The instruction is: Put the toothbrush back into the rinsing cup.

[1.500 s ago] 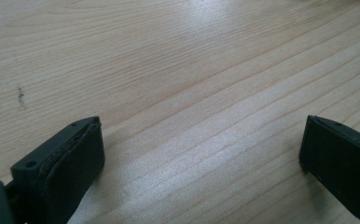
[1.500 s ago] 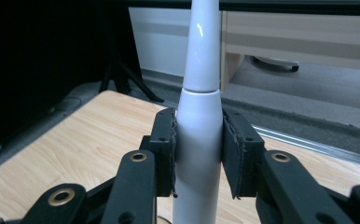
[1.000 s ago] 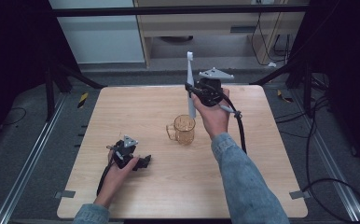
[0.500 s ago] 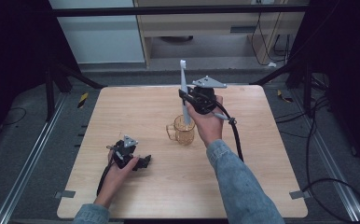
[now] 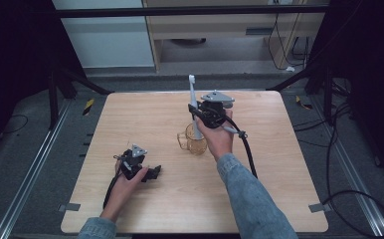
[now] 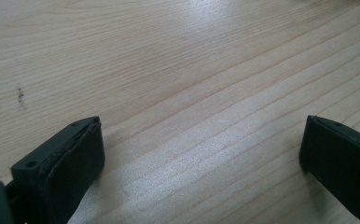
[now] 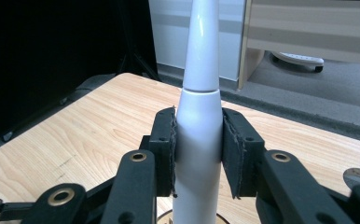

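Observation:
A white electric toothbrush stands nearly upright, its lower end inside a clear amber glass mug at the table's middle. My right gripper is shut on the toothbrush body just above the mug. In the right gripper view the white toothbrush rises between the two black pads, pinched on both sides, and the mug rim shows at the bottom edge. My left gripper rests on the table at the front left, open, with bare wood between its fingers.
The wooden table has dark floor and metal rails around it. A black cable trails from the right gripper along the person's forearm. Cabinets stand beyond the far edge.
The right gripper has carried the toothbrush leftward and down over the mug, so its lower end now sits inside. The left gripper has stayed still.

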